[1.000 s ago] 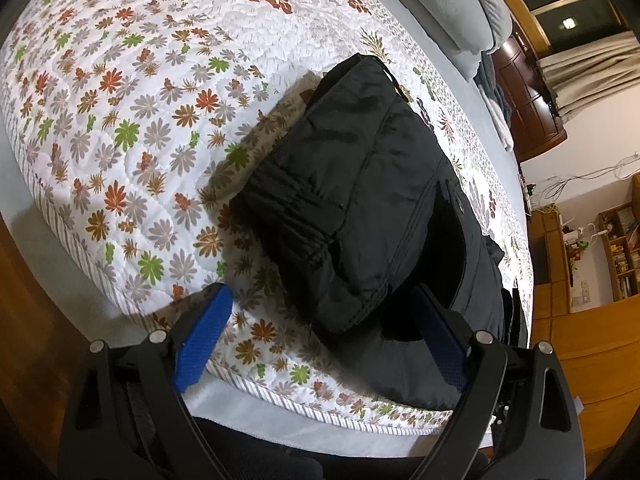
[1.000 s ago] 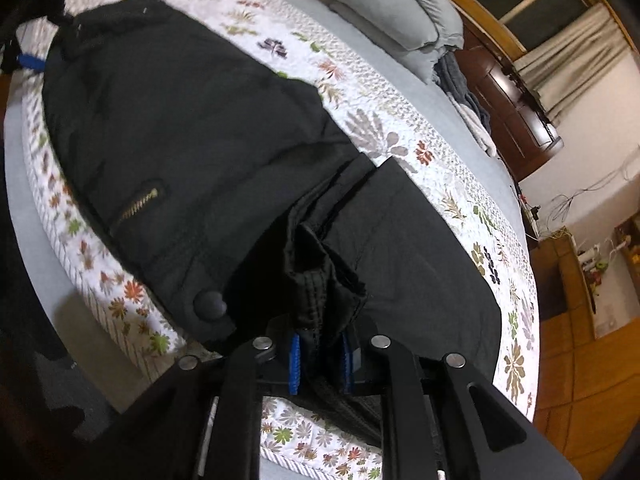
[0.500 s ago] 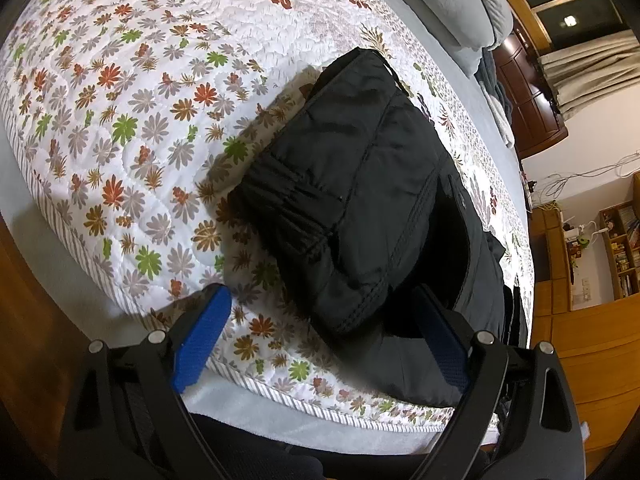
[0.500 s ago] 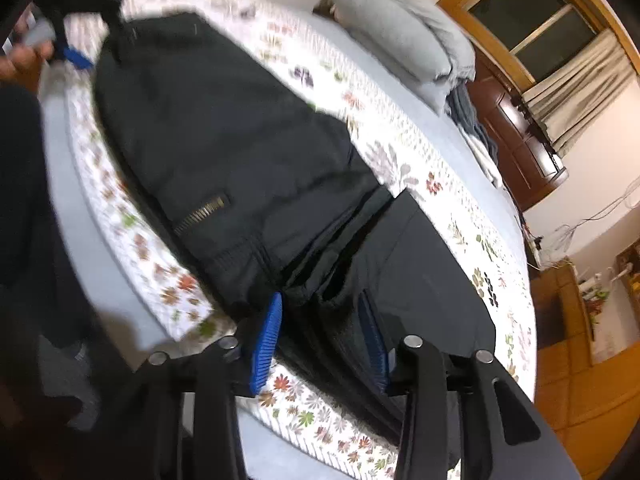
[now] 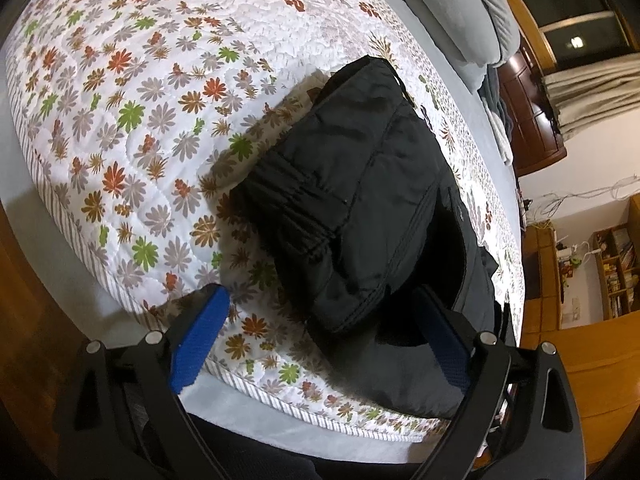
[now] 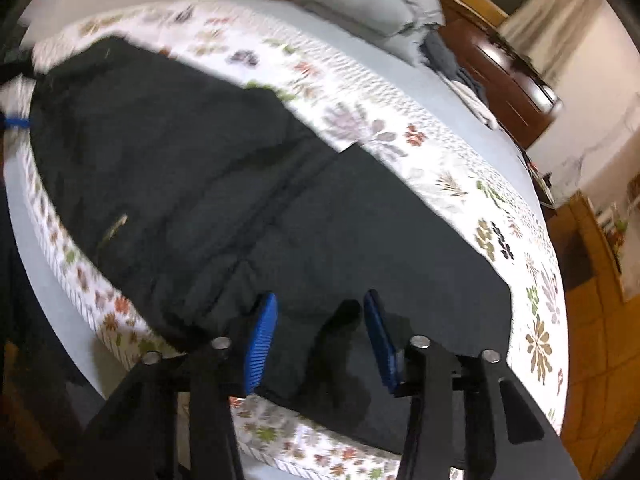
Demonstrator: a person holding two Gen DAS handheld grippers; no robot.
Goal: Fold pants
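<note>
Both the left gripper (image 5: 320, 332) and right gripper (image 6: 318, 344) gape empty over black pants (image 5: 360, 200).

Mounted just behind each pair of tongs, looking forward and down from close above; sharing black pants (image 5: 360, 200) and quilt (image 5: 132, 92).
</note>
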